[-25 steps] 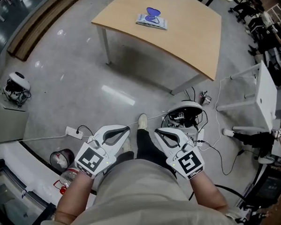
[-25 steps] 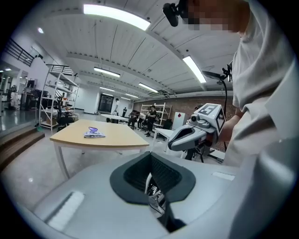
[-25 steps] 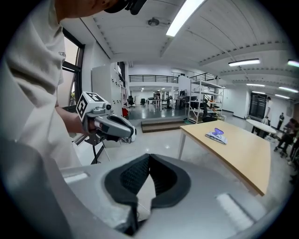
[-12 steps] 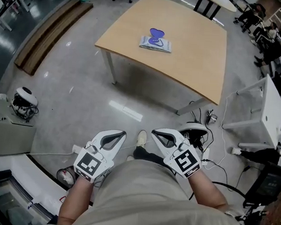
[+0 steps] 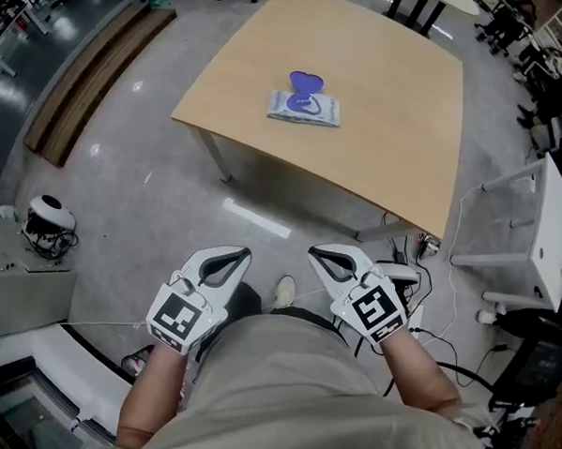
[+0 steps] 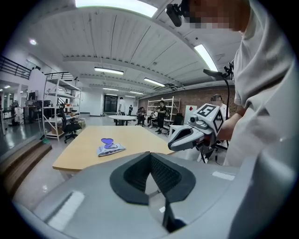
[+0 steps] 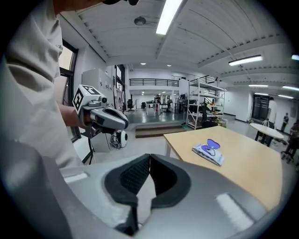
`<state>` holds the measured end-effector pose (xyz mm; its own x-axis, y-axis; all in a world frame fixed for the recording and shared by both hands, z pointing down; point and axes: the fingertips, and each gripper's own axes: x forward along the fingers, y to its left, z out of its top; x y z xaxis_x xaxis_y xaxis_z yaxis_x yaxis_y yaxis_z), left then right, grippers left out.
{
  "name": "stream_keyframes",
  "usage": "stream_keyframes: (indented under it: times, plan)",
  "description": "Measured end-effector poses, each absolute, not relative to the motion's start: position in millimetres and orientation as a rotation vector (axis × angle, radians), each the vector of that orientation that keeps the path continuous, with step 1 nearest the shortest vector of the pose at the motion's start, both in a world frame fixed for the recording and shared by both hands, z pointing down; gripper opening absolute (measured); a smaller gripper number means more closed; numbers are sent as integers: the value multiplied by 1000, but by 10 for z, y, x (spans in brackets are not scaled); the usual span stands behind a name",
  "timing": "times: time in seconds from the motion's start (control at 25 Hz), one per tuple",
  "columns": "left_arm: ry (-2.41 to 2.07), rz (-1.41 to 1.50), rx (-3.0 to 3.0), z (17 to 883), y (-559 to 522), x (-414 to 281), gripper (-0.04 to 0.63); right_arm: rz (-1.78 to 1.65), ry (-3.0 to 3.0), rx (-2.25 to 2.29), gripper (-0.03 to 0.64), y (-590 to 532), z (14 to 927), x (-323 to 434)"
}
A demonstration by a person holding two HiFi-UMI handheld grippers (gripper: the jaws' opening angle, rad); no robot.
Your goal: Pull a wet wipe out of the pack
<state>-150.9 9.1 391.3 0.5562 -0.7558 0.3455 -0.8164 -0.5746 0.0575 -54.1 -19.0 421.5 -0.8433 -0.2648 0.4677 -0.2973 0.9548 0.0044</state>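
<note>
Wooden table bearing the wet wipe pack, blue flap raised, well ahead of both claws. Left gripper and right gripper side by side, jaws closed together on nothing.

The person is walking toward the worktop, so its near edge is drawing closer to the left gripper and the right gripper in the head view. The wet wipe pack is sliding down from the top of that view toward its middle. On the floor, the white cabled device is slipping behind the right gripper.
</note>
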Motion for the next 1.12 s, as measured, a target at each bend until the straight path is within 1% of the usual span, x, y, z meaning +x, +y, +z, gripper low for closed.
stream_keyframes:
  times: [0.32,0.68,0.96,1.12]
  plan:
    - [-1166,453,2621,4180,-1030,-1894,5,163,-2564,534,6,-1153,4485,-873]
    - [-938,548,2733,4303,-2146,-2297,5,190,-2485,775,9,-2127,4454,-1246]
    - [-930,601,2659,4874,-2929,-2515,5,246,-2395,844,15,-2730,4869,-1343]
    - [-956,652,2597,5185,-3361,-2512,5,185,-2338,783,17,-3095,5087,-1351]
